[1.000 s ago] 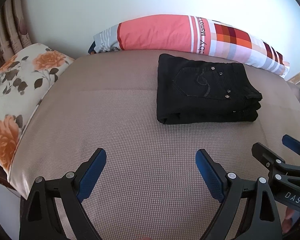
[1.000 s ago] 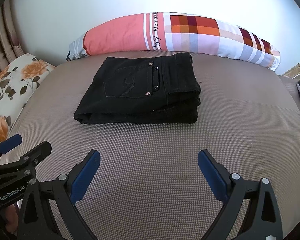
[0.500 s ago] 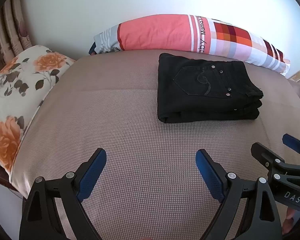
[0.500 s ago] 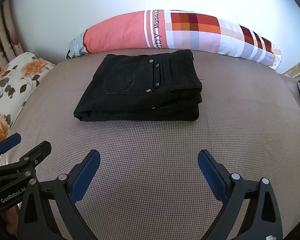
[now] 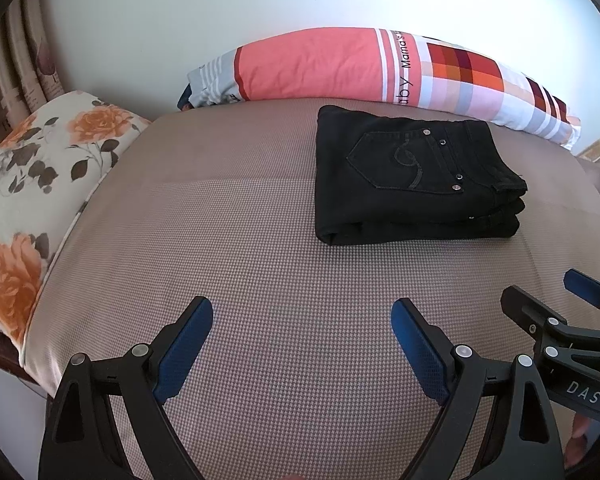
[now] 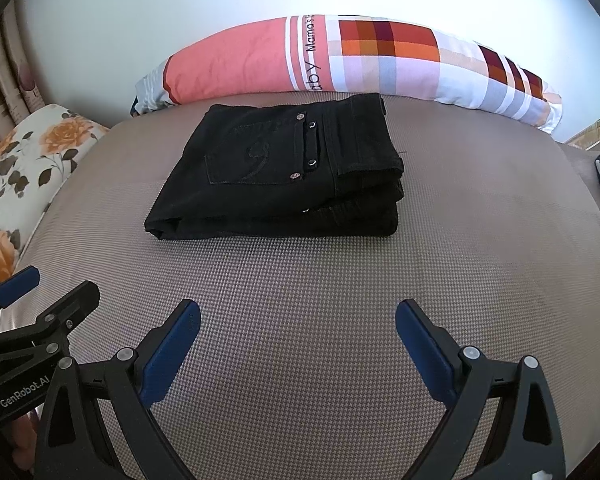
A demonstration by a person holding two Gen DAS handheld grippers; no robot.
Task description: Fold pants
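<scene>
Jaws of both the left gripper (image 5: 302,344) and right gripper (image 6: 297,344) stood released near the bed's (image 5: 259,240) front edge, apparently because the pants (image 6: 283,172) already lay folded toward its far edge.

The black pants (image 6: 275,172) were matt denim with small shiny metal rivets. Under them my bed cover (image 6: 320,340) was a finely woven, textured brown cloth. The far bolster (image 6: 340,56) looked like smooth cotton. My grippers' pads (image 5: 183,346) were blue, dimpled rubber on matt black plastic.
</scene>
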